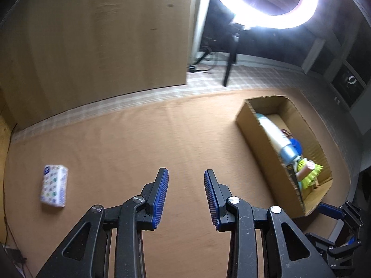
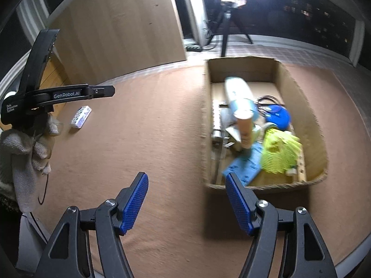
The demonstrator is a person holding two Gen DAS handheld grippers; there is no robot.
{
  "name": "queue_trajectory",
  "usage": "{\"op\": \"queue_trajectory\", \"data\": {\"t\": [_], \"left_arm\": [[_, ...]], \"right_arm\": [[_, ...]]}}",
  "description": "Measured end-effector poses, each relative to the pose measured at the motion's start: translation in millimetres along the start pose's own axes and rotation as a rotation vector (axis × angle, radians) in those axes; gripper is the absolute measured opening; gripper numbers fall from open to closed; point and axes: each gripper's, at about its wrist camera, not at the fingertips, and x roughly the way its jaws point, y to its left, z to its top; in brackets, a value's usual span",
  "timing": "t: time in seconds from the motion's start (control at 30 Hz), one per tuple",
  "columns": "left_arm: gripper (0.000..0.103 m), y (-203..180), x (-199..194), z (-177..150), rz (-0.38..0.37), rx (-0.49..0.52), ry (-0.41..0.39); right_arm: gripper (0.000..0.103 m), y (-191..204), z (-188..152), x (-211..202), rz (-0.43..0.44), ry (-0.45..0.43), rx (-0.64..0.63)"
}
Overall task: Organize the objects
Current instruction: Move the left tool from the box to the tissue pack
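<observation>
A small white tissue pack (image 1: 54,186) with a coloured print lies alone on the brown cloth, left of my left gripper (image 1: 186,171). That gripper is open, with nothing between its blue pads. An open cardboard box (image 1: 252,139) stands to the right. It holds a white tube (image 1: 274,132), a blue disc and a yellow-green net. My right gripper (image 2: 186,175) is open and empty just in front of the box (image 2: 205,120), whose contents include the tube (image 2: 238,92), a yellow-green net (image 2: 278,153) and a blue card. The tissue pack (image 2: 81,115) lies far left, by the left gripper (image 2: 109,91).
A gloved hand (image 2: 30,146) holds the left gripper. A wooden panel (image 1: 97,41) rises behind the cloth. A bright ring light on a tripod (image 1: 230,64) stands on checked flooring beyond. The cloth's rounded edge runs past the box at the right.
</observation>
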Motion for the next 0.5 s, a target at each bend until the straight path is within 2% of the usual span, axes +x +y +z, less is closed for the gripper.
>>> {"op": "queue_trajectory", "data": {"t": [0.5], "left_arm": [[0.035,116.2,-11.2,-15.8,0.087,-0.122,0.014]], "right_arm": [[0.065,58.9,11.5,34.1,0.031,0.048,-0.071]]}}
